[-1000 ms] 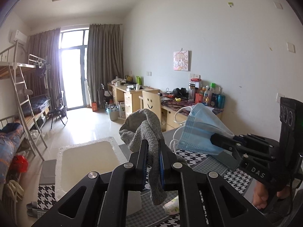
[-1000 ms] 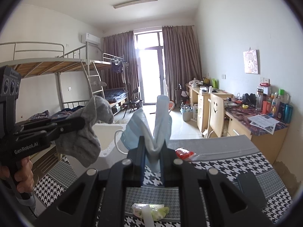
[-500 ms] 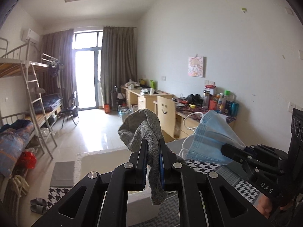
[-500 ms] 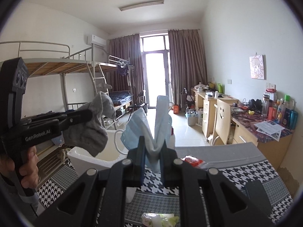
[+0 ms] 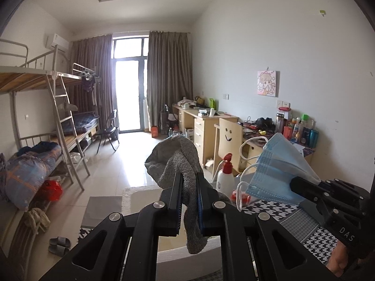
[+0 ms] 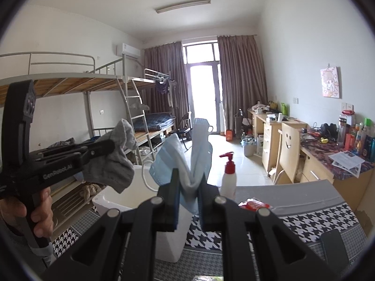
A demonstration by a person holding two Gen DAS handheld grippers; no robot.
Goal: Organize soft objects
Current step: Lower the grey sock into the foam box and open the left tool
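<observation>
My left gripper [image 5: 189, 182] is shut on a grey sock [image 5: 178, 159], which bunches above the jaws and hangs limp below them. The right wrist view shows that sock [image 6: 112, 164] dangling from the left gripper [image 6: 110, 146] over a white foam box [image 6: 117, 199]. My right gripper [image 6: 189, 180] is shut on a folded blue face mask [image 6: 180, 157] that stands up between the jaws. In the left wrist view the mask [image 5: 279, 171] sits at the right, pinched by the right gripper [image 5: 294, 183], its white ear loops hanging free.
The foam box [image 5: 140, 196] stands on a table with a houndstooth cloth [image 6: 311, 220]. A white pump bottle with a red top [image 6: 228, 175] and a red packet [image 6: 254, 203] sit behind it. A person's hand [image 6: 35, 213] holds the left gripper's handle. Bunk beds, desks and a chair fill the room.
Both grippers have lifted a little and tilted upward, so the table and box have slid lower in both views. The pump bottle has come into sight. Sock and mask stay gripped.
</observation>
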